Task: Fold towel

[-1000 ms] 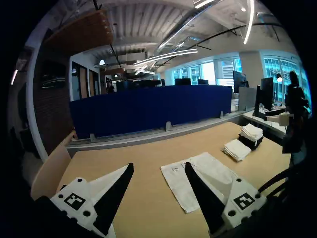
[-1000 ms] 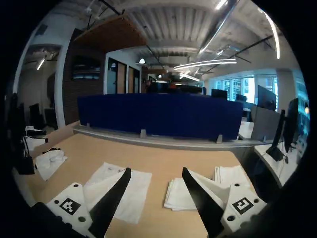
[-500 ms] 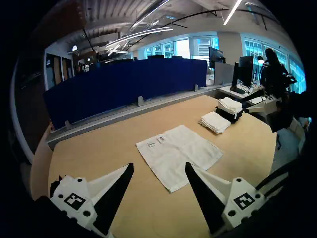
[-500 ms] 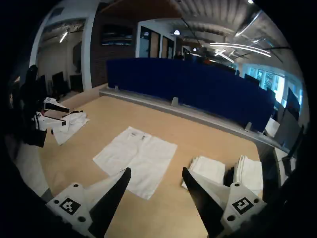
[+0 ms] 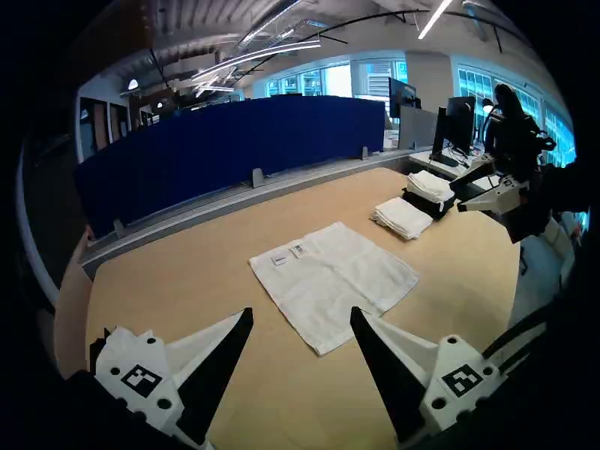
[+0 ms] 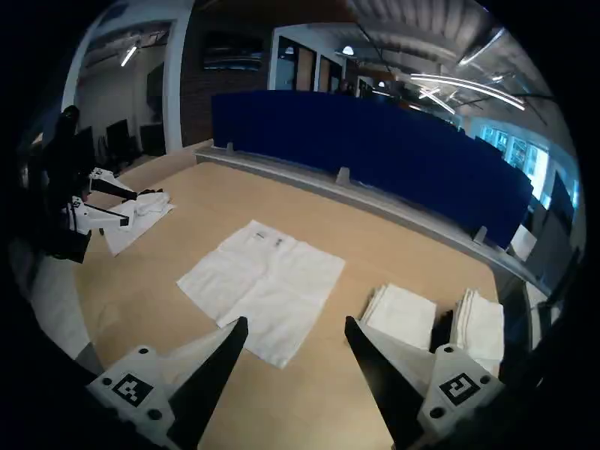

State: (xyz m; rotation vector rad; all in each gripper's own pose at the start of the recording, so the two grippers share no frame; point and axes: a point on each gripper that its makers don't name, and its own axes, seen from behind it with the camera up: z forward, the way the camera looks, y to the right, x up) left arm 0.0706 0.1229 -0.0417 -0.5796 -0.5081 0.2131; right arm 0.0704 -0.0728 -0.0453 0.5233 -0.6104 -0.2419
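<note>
A white towel (image 5: 334, 281) (image 6: 262, 289) lies spread flat on the wooden table (image 5: 172, 277) (image 6: 352, 240), with small tags near its far edge. My left gripper (image 5: 300, 310) hovers open above the table, just short of the towel's near edge, holding nothing. My right gripper (image 6: 295, 321) is also open and empty, above the towel's near corner. Each gripper appears in the other's view: the right gripper (image 5: 459, 198) is held at the table's right side, and the left gripper (image 6: 133, 210) is at the left side.
Two stacks of folded white towels (image 5: 403, 217) (image 6: 401, 315) sit on the table's right part. A crumpled white towel (image 6: 142, 214) lies at the left end. A blue divider (image 5: 225, 157) (image 6: 375, 150) runs along the far edge. Monitors (image 5: 457, 127) stand beyond.
Both grippers have risen and tilted down over the last second, so the whole towel now lies ahead of the fingers. Both stayed open. The towel has not moved.
</note>
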